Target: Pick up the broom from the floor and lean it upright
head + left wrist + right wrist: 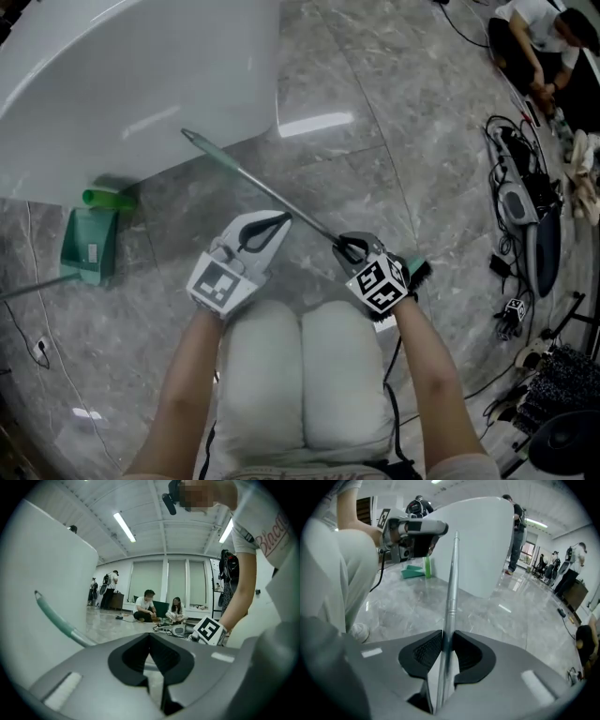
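The broom's metal handle (267,190) slants off the floor, its green-gripped end (199,142) toward the white wall and its dark bristle head (418,272) low beside my right wrist. My right gripper (352,248) is shut on the handle near the head. In the right gripper view the pole (451,588) runs up from between the pads (447,637). My left gripper (279,222) has its tips together just beside the handle, and I cannot tell if it touches. In the left gripper view the closed tips (150,637) hide the pole, whose green grip (56,618) shows at the left.
A curved white wall (141,75) stands at the upper left, with a green dustpan (91,246) on the floor at its foot. Cables and equipment (525,216) lie along the right, and people sit on the floor (539,42) beyond. My knees (305,375) fill the bottom middle.
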`<state>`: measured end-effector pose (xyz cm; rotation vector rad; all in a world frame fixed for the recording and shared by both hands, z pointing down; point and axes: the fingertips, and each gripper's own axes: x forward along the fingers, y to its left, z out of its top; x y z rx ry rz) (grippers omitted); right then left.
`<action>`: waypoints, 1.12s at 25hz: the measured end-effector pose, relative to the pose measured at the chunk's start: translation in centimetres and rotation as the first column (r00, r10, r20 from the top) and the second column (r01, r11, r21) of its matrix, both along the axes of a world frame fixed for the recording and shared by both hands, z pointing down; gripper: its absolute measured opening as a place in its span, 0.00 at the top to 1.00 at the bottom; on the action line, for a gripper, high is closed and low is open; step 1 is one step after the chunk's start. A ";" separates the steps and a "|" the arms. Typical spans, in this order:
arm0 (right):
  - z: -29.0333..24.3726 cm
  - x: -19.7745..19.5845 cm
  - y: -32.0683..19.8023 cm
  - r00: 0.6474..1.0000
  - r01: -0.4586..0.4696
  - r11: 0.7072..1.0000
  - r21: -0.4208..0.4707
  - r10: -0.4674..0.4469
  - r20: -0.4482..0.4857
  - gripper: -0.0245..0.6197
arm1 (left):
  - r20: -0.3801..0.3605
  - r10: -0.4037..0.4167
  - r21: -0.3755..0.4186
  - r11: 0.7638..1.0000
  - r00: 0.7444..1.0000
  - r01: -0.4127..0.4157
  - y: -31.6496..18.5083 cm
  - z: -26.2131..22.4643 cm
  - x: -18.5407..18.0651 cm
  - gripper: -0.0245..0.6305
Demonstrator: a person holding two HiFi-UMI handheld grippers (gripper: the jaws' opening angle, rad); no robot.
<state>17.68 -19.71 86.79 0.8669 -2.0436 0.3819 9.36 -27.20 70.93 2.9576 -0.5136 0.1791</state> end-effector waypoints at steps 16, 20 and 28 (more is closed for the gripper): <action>-15.0 -8.8 -12.9 0.966 -0.029 0.922 0.386 -0.073 0.248 0.84 | -0.096 -0.269 0.174 0.943 0.958 0.282 -6.4 -9.1 -4.2 0.96; -16.4 -11.8 -16.1 0.957 -0.083 0.897 0.434 -0.050 0.285 0.84 | -0.122 -0.336 0.202 0.913 0.934 0.355 -7.2 -10.1 -7.0 0.96; -15.6 -16.5 -23.4 0.944 -0.255 0.872 0.418 0.131 0.302 0.84 | -0.148 -0.442 0.199 0.863 0.885 0.465 -8.6 -9.6 -13.2 0.96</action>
